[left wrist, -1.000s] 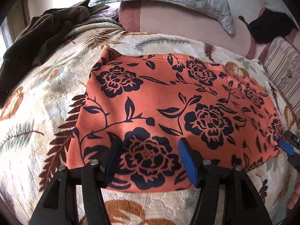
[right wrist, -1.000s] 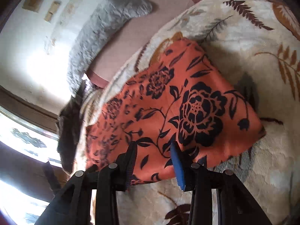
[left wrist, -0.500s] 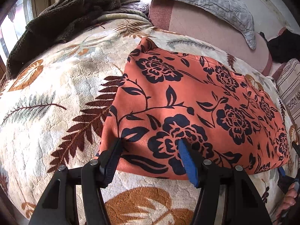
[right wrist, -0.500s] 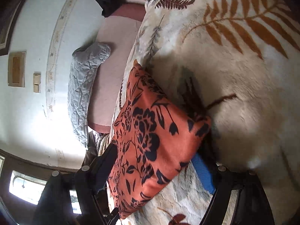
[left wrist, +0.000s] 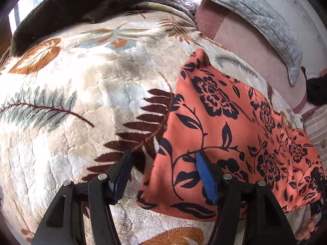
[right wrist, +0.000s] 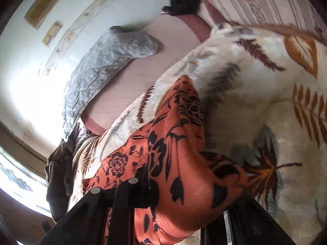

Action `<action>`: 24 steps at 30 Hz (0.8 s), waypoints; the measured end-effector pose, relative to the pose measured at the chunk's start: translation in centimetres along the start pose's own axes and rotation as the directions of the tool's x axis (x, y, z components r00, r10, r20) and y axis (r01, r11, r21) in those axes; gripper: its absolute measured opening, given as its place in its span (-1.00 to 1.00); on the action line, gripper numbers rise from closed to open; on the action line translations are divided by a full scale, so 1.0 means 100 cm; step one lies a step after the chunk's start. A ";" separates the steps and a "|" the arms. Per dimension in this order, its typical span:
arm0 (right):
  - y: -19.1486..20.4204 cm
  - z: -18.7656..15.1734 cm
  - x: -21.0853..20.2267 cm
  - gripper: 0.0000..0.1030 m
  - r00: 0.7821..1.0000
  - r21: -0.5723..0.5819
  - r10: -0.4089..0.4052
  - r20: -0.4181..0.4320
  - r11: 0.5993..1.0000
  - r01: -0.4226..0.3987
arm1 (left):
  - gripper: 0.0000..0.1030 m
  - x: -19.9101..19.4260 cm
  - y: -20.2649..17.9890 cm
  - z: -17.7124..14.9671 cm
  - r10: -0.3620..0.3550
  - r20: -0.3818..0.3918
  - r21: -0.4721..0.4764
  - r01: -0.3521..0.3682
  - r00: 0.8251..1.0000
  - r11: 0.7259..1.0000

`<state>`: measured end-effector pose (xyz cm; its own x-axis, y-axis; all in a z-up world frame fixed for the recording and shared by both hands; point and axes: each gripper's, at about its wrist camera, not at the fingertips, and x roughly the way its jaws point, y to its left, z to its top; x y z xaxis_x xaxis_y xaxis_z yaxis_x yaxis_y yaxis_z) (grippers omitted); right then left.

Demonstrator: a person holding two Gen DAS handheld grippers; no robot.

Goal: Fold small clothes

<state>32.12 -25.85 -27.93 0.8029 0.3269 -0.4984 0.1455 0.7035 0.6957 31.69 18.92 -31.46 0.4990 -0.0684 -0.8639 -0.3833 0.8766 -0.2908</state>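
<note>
**Right gripper clamped on orange garment's corner**

The right gripper (right wrist: 184, 196) had just been closing, and its fingers pinched a bunched corner of the orange floral garment (left wrist: 231, 134), lifting it off the leaf-patterned blanket (left wrist: 85, 94) on the bed. The left gripper (left wrist: 163, 175) hovered with fingers apart (gripping nothing), straddling the garment's other near corner. Farther back lay a grey quilted pillow (right wrist: 106, 65).

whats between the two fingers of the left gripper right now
In the left wrist view, the left gripper stands open over the near left corner of the orange floral garment: its edge and a strip of the leaf-print blanket lie between the fingers, unpinched.
</note>
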 end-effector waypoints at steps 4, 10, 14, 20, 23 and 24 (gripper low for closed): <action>0.089 -0.016 -0.013 -0.56 0.999 -0.219 0.045 -0.012 0.975 -0.046 | 0.26 -0.018 0.032 0.016 0.041 0.050 -0.091 -0.036 0.998 0.995; 0.181 -0.081 0.007 -0.56 0.979 -0.320 0.133 -0.155 0.931 -0.177 | 0.26 -0.050 0.088 0.033 0.109 0.124 -0.214 -0.081 0.986 0.973; 0.211 -0.141 0.053 -0.56 0.926 -0.304 0.175 -0.336 0.910 -0.282 | 0.26 -0.064 0.114 0.043 0.172 0.161 -0.254 -0.128 0.972 0.959; 0.205 -0.175 0.081 0.14 0.814 -0.236 0.244 -0.528 0.878 -0.417 | 0.26 -0.079 0.115 0.046 0.181 0.213 -0.218 -0.134 0.960 0.967; 0.189 -0.155 0.056 0.45 0.739 -0.179 0.366 -0.565 0.820 -0.544 | 0.26 -0.085 0.096 0.049 0.106 0.253 -0.166 -0.065 0.962 0.984; 0.183 -0.146 0.045 0.45 0.769 -0.216 0.357 -0.530 0.820 -0.530 | 0.26 -0.088 0.087 0.048 0.064 0.264 -0.136 -0.029 0.962 0.990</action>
<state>29.95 -2.30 -25.03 0.3627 0.8371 -0.4095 -0.4312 0.5403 0.7226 27.70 29.42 -24.46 0.6611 0.1162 -0.7413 -0.4994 0.8054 -0.3191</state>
